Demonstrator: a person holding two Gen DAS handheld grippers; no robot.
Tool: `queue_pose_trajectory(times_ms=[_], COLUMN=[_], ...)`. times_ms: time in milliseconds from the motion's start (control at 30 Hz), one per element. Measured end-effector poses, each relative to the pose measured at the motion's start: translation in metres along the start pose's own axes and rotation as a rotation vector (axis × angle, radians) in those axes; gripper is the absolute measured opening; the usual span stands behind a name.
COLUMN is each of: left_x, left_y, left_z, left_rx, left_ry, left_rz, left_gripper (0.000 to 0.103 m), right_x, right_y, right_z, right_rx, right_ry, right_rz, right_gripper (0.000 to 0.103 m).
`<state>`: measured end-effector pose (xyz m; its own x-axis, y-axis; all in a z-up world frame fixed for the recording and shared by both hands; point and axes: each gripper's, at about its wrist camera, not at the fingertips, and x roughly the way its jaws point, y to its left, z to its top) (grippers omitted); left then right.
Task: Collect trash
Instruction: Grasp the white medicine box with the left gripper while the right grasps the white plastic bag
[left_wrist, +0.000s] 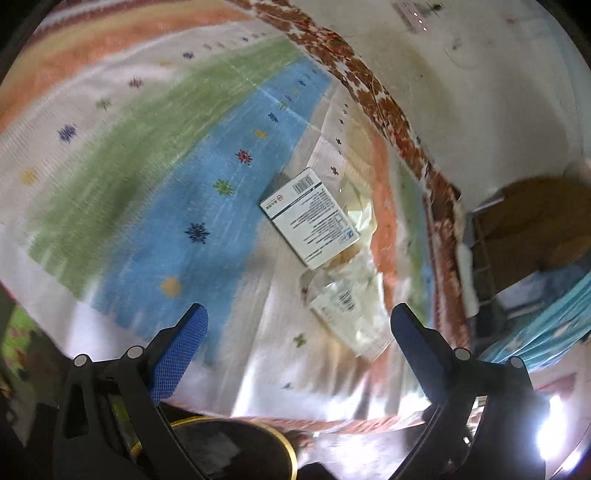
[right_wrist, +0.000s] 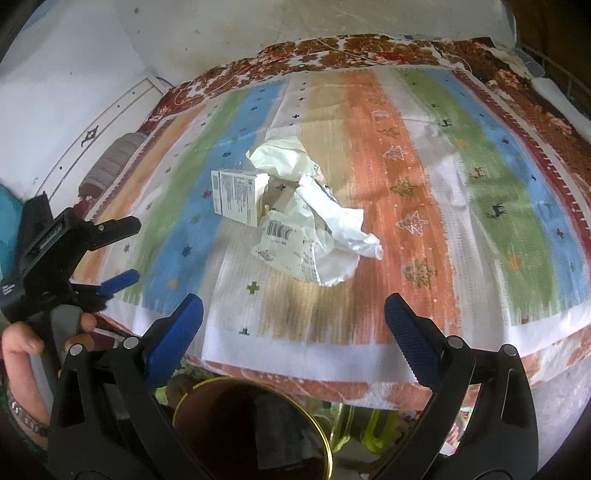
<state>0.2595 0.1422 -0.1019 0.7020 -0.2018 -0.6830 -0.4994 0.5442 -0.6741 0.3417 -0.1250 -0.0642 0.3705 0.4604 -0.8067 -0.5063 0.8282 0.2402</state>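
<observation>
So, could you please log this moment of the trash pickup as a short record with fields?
surface: striped cloth over a bed
trash: small white carton, crumpled white paper, clear wrapper with a barcode, all in one pile
bin: dark round container with a gold rim, below the near edge
left gripper: jaws open, empty
right gripper: jaws open, empty
progress: nothing picked up yet

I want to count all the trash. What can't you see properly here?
- Small box: print blurred in both views.
- Crumpled paper: left wrist view shows little of it behind the box.
- Round bin: inside dark, cut off by the bottom edge.
- Clear wrapper: label too smeared to read.
</observation>
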Motion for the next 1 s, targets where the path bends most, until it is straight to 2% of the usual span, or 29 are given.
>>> queue_pose_trajectory(times_ms=[367, 467, 700, 767, 900, 1000], left_x=[0.039, 0.046, 0.072, 0.081, 0.095, 0.106], left_y=[0.0, 0.006, 0.015, 0.014, 0.011, 0.011], left_z=[0.019, 0.024, 0.036, 0.04, 0.044, 0.047], left_rx=[-0.07, -0.121, -0.206, -0.203, -0.164, -0.157], left_ry=[-0.022, -0.039, -0.055, -0.05, -0.03, -0.018], left_rz=[-0.094, -0.134, -0.165, -0.184, -0.185, -0.187], left_gripper=[0.097, 0.097, 0.097, 0.097, 0.097, 0.097], right_x=[0.036, 0.047, 0.065, 0.069, 0.079, 0.086], right_y=[-0.013, -0.015, -0.019, -0.019, -0.018, -0.02], right_z=[0.008, 0.007, 0.008, 0.01, 0.012, 0.014], right_rx=[0.075, 0.072, 0.074, 0.069, 0.047, 0.054], right_ry=[0.028, 0.048, 0.069, 0.073, 0.093, 0.104], right_rz=[0.018, 0.008, 0.004, -0.004, -0.018, -0.014], right_gripper=[0.087, 0.083, 0.076, 0.075, 0.063, 0.063])
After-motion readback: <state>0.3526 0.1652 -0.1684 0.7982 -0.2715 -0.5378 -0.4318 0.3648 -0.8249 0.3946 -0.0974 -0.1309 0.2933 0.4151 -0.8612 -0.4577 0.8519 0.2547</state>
